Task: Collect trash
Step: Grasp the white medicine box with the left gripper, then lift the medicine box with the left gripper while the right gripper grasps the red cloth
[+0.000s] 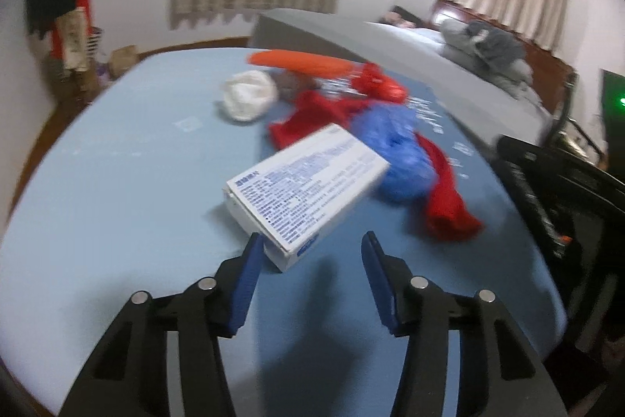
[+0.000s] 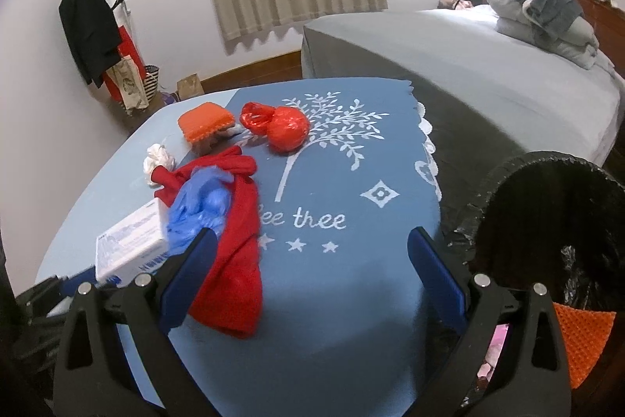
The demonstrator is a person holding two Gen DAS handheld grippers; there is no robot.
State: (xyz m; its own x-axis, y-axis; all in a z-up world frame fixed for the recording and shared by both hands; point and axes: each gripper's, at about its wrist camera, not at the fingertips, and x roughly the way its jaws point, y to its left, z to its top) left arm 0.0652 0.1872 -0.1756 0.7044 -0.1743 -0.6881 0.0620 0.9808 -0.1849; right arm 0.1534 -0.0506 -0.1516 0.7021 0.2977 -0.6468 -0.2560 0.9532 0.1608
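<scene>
A white printed box point(image 1: 308, 182) point(image 2: 131, 245) lies on the blue table cover point(image 1: 117, 182). Its near corner sits between the fingertips of my left gripper point(image 1: 312, 253), whose jaws stand apart; the right pad is clear of the box. Behind it lie a blue plastic bag point(image 1: 398, 151) point(image 2: 203, 206), a red cloth point(image 1: 445, 198) point(image 2: 234, 260), a crumpled white tissue point(image 1: 248, 94) point(image 2: 158, 159), an orange ribbed item point(image 1: 300, 61) point(image 2: 205, 122) and a red foil wrapper point(image 1: 381, 83) point(image 2: 287, 127). My right gripper point(image 2: 312, 241) hangs wide open over the cover, holding nothing.
A bin lined with a black bag point(image 2: 547, 221) point(image 1: 547, 190) stands at the table's right edge, with an orange piece point(image 2: 582, 339) inside. A grey bed point(image 2: 468, 73) lies beyond the table. A coat stand point(image 2: 90, 22) and bags stand at the far left wall.
</scene>
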